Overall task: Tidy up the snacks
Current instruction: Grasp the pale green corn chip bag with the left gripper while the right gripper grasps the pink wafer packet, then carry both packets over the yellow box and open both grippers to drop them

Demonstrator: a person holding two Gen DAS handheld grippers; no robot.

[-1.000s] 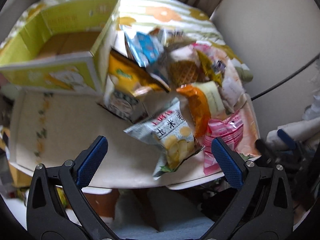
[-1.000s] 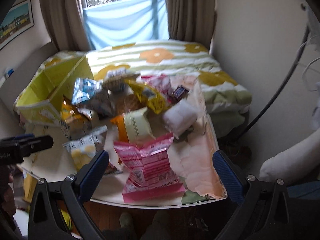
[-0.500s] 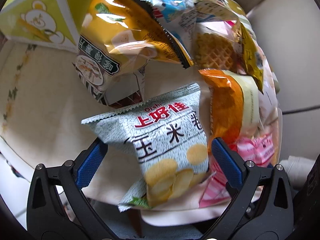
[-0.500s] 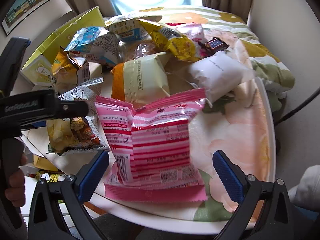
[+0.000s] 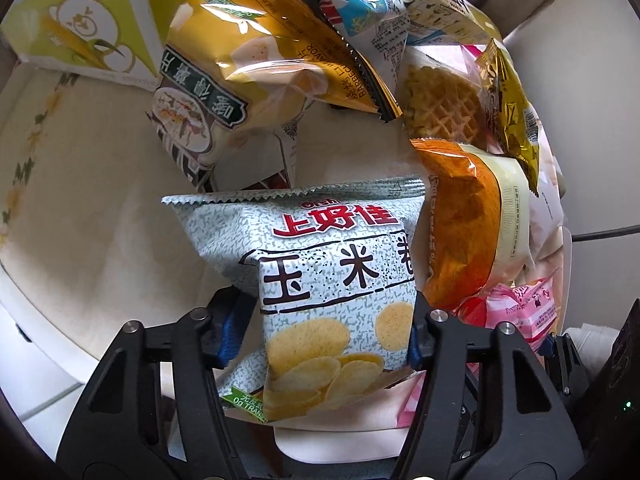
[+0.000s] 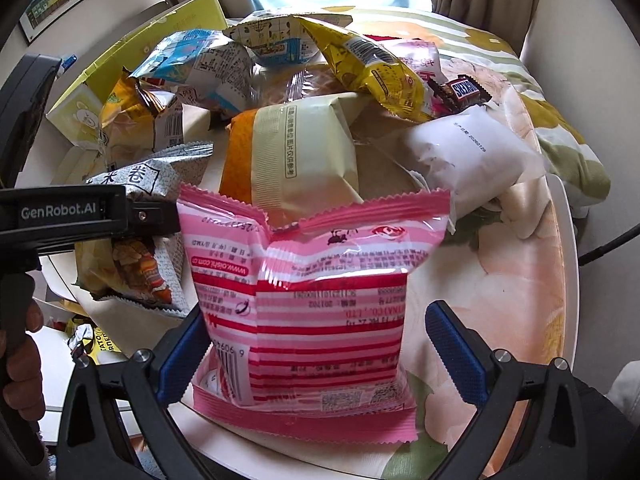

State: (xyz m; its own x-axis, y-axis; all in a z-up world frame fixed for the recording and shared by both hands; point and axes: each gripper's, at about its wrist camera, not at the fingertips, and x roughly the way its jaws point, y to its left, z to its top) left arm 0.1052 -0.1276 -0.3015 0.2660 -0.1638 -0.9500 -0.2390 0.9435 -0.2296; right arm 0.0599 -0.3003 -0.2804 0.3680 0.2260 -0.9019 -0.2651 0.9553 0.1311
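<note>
A pale grey-green corn chip bag (image 5: 332, 264) lies near the table's front edge. My left gripper (image 5: 324, 336) is closing on it, and both blue pads press into its lower sides. It shows again as the chip bag (image 6: 136, 184) under the left gripper's black body (image 6: 92, 212). A pink striped snack bag (image 6: 320, 280) lies face down between the jaws of my right gripper (image 6: 316, 352), which is open; its right pad stands clear of the bag. The yellow-green cardboard box (image 5: 80, 28) with a bear print stands at the far left.
Several more snacks are piled behind: an orange and cream pack (image 6: 296, 152), a white pack (image 6: 472, 156), a yellow bag (image 6: 368, 64), a Snickers bar (image 6: 464, 90), a waffle pack (image 5: 440, 108). The floral tablecloth (image 6: 520, 280) is bare at the right. A hand (image 6: 16, 360) holds the left gripper.
The left jaws have come in from wide open onto the chip bag's sides. The right gripper has dropped closer over the pink bag, still open.
</note>
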